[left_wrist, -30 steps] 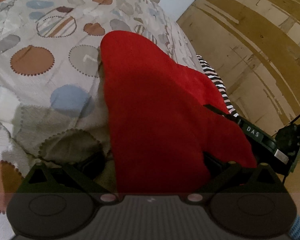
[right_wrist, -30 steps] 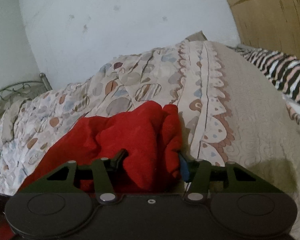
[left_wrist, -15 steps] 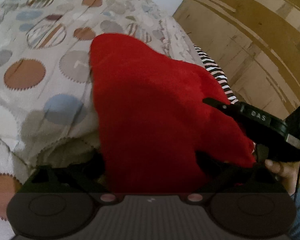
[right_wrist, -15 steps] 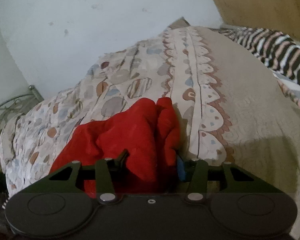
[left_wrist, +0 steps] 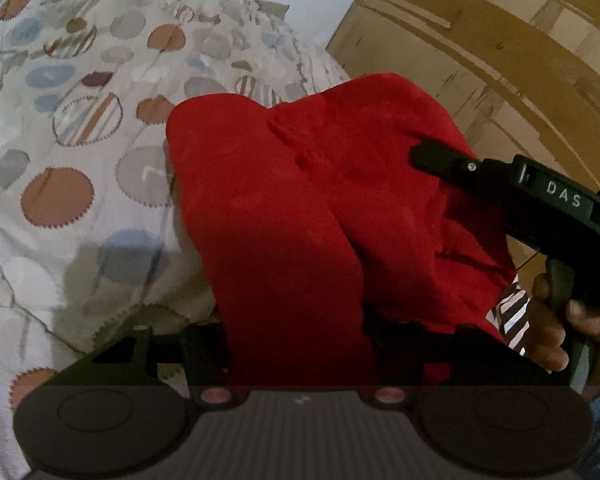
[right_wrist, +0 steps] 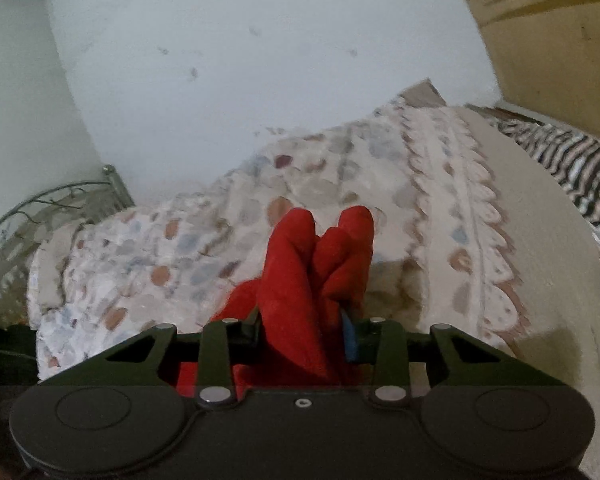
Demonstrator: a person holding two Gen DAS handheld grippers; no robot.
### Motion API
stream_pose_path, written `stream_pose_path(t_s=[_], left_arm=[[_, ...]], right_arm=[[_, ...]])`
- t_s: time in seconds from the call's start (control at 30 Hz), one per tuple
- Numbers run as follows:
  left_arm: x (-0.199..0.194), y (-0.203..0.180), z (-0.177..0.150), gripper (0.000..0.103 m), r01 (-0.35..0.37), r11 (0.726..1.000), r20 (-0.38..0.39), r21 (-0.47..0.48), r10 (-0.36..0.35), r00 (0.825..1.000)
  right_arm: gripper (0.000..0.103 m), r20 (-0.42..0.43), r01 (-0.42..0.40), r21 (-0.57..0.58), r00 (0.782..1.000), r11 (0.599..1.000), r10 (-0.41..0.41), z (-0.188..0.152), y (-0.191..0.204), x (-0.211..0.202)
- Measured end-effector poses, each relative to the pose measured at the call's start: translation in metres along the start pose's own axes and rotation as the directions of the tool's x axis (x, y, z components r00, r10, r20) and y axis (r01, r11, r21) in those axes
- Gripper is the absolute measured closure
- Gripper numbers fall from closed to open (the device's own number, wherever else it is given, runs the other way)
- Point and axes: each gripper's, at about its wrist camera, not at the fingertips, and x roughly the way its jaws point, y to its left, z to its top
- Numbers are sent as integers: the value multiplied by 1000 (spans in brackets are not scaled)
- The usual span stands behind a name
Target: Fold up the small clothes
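A red garment hangs bunched above the patterned bedspread. My left gripper holds its near edge, and the jaws are closing with the cloth squeezed between the fingers. In the right wrist view the same red garment stands up in two folds from my right gripper. Those jaws are closing too, with the pads pressing on the cloth. One right gripper finger shows against the garment's right side, with a person's hand on the handle.
The bedspread covers the bed out to a pale wall. A black and white striped cloth lies along the bed's right edge. A metal bed frame stands at the left. A wooden cupboard stands beyond the bed.
Both grippers have risen and lifted the red garment off the bedspread. Both pairs of jaws have narrowed on the cloth. The garment is more bunched and narrower than before.
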Motion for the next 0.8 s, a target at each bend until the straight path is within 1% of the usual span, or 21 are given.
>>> stream_pose_path(t_s=[0.1,0.23,0.37,0.5,0.57,0.67,0.73,0.8], left_arm=[[-18,3,7,43,-29,999,34,26,28,999],[-43,15,20,43,-84,996,65,41,81,995],[-71,39,33,43,-148,989,95,24,145,985],[-90,67,41,42,-223,975,109,7,221,969],[-94,85,41,41,-254,967,101,2,252,962],[-84,114,36,40,-289,957,44,-10,290,956],[-75,131,27,38,-278,960,19,-43,279,960],[-73,140,18,35,-267,962,41,-64,270,962]], right_arm=[[66,19,-36,23,999,999,36,8,7,1],[66,46,-101,19,994,995,100,15,26,14],[66,53,-172,38,984,984,169,21,49,44],[66,22,-234,61,972,970,233,24,74,85],[66,-9,-237,63,971,970,238,21,83,108],[66,-85,-209,60,973,976,213,9,91,143],[66,-140,-180,48,973,982,185,-3,92,164],[65,-171,-137,32,975,990,141,-14,89,178]])
